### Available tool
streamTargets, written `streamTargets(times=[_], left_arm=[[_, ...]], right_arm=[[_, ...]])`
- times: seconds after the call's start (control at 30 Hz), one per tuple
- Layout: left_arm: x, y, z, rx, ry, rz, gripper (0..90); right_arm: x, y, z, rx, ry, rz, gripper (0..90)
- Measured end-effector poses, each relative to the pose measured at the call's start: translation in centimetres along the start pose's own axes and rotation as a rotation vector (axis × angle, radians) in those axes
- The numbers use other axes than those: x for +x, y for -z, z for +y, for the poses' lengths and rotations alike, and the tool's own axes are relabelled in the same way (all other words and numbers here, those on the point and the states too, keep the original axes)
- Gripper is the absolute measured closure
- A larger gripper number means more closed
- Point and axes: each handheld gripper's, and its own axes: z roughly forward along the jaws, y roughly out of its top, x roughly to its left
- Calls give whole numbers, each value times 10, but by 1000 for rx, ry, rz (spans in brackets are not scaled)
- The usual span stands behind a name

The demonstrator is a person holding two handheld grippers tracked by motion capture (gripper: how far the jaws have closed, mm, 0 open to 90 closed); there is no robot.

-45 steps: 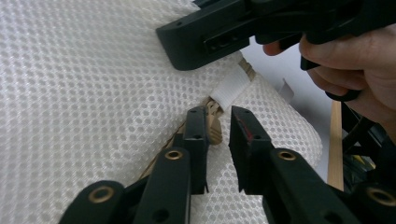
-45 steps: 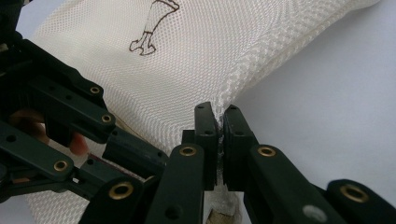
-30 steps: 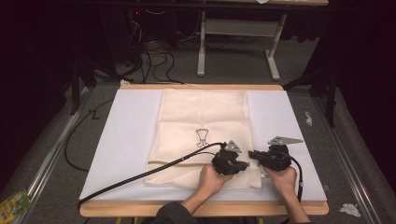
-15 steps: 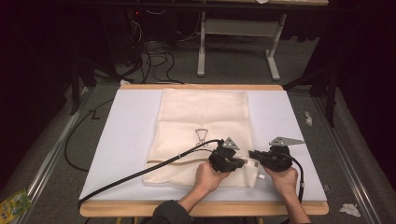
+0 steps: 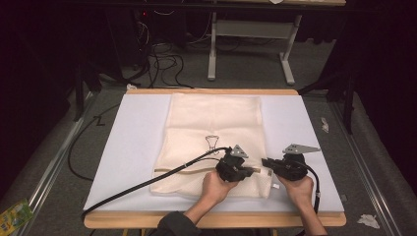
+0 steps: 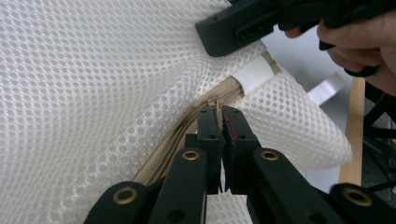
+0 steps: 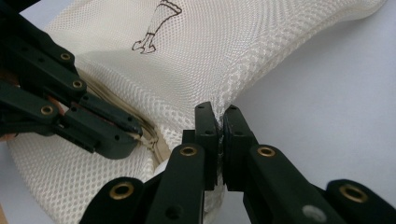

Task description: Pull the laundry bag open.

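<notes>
We see a cream mesh bag lying flat in the middle of the white worktop, a small dark drawing printed near its centre. Both of the person's hands work at the bag's near right corner. The left gripper has its jaws together at the tan zipper, and they seem to pinch the zipper pull, though the pull itself is too hidden between them for us to be sure. The right gripper is clamped on the mesh edge at the corner, just beside the zipper's end, where a white tab folds over the seam. The mesh puckers upward between the two grippers.
</notes>
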Motion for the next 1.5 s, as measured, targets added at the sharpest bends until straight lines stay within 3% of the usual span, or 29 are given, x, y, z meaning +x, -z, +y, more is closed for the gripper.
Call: streamTargets(times=[0.07, 0.27, 1.1, 1.5], left_arm=[[0, 5, 1, -2, -16, 13, 870], [4, 14, -2, -21, -7, 20, 870], [8, 22, -12, -45, 7, 23, 870], [11, 34, -14, -53, 14, 36, 870]], right_arm=[[-1, 0, 0, -3, -2, 5, 881], [-2, 1, 1, -6, -7, 4, 881], [-2, -2, 0, 4, -3, -5, 880], [1, -2, 5, 13, 1, -8, 881]])
